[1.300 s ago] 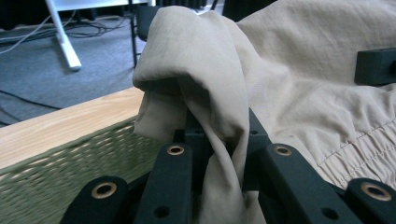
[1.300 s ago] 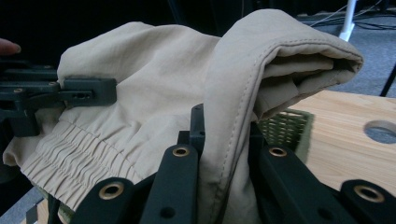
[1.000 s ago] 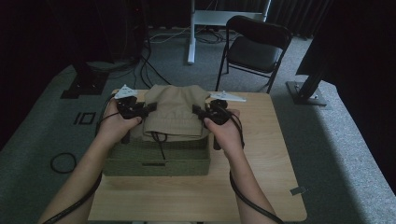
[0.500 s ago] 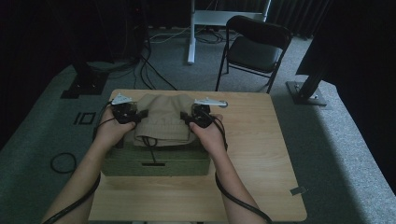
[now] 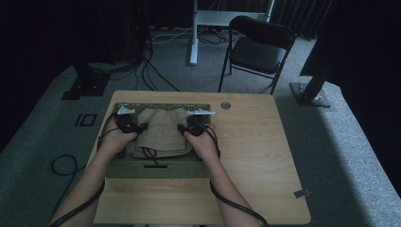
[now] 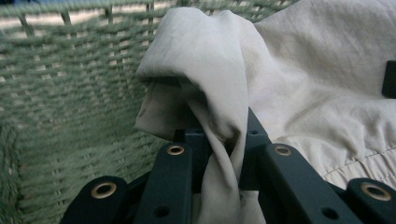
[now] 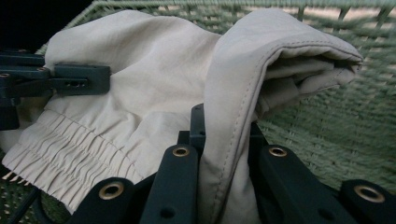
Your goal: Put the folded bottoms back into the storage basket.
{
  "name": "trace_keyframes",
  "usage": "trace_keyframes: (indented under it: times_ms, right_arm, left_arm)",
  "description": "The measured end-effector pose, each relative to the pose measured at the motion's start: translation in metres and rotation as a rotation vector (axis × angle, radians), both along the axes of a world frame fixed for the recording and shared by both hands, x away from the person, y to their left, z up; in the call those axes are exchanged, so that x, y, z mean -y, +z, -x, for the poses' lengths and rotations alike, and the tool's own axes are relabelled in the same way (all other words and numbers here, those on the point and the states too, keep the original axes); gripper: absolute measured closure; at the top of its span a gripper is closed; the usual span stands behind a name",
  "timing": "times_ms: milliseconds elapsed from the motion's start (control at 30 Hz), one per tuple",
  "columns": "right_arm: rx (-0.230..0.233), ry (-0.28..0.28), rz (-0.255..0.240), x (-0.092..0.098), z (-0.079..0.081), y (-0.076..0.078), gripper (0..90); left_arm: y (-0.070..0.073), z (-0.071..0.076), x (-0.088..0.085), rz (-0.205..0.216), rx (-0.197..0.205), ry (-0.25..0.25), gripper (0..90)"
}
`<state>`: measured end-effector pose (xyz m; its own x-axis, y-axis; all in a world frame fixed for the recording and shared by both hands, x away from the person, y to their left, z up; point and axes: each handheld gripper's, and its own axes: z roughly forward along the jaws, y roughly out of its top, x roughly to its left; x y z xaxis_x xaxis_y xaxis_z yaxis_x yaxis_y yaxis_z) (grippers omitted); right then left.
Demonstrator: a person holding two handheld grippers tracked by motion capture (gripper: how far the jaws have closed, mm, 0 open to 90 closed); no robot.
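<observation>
Standing on grey carpet, the wooden table [image 5: 246, 156] carries a green woven basket [image 5: 156, 169] on its left half, with a black folding chair [image 5: 257, 47] well beyond the far edge. Inside the basket lies a beige folded garment [image 5: 163, 132], its gathered elastic band and a dark drawstring toward the person.

The left gripper [image 5: 128, 124] is at the garment's left side and the right gripper [image 5: 193, 126] at its right side, both low in the basket with the cloth stretched between them. In the left gripper view, the jaws are closed almost together on a bunched fold of the garment [image 6: 219, 93], which rises out of them beside the basket wall [image 6: 70, 93]. In the right gripper view, the jaws are likewise pinched tight on a stitched, doubled edge of the garment [image 7: 243, 93], with the basket weave [image 7: 355, 130] just behind it and the left gripper [image 7: 70, 79] touching the cloth farther off.
</observation>
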<state>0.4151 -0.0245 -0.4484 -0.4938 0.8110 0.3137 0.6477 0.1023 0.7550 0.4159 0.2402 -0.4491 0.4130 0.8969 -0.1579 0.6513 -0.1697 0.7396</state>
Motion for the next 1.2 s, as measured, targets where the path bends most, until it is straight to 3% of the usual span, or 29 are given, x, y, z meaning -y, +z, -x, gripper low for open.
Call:
trace_keyframes:
  times_ms: [267, 667, 833, 933, 1033, 1133, 1200]
  right_arm:
    - [-0.01, -0.018, 0.062, -0.01, -0.012, -0.017, 81.4]
    - [-0.113, -0.001, 0.167, -0.022, -0.023, -0.051, 80.7]
    - [-0.118, 0.01, 0.214, -0.024, -0.025, -0.053, 79.5]
    - [-0.134, 0.016, 0.235, -0.023, -0.027, -0.056, 69.7]
    - [-0.137, 0.004, 0.211, -0.022, -0.028, -0.059, 47.3]
    - [-0.129, 0.001, 0.196, -0.02, -0.029, -0.06, 35.4]
    - [-0.117, -0.012, 0.21, -0.017, -0.031, -0.057, 32.5]
  left_arm:
    - [-0.022, -0.005, 0.0, 0.005, 0.01, 0.04, 79.1]
    - [-0.052, -0.01, 0.002, -0.035, -0.064, 0.049, 78.3]
    - [-0.058, -0.011, 0.001, -0.039, -0.08, 0.048, 75.9]
    - [-0.061, -0.011, 0.0, -0.066, -0.06, 0.038, 67.0]
    - [-0.064, -0.012, -0.001, -0.1, -0.036, 0.046, 45.6]
    - [-0.064, -0.012, -0.002, -0.117, -0.021, 0.046, 36.8]
    - [-0.062, -0.013, -0.004, -0.122, -0.016, 0.069, 33.1]
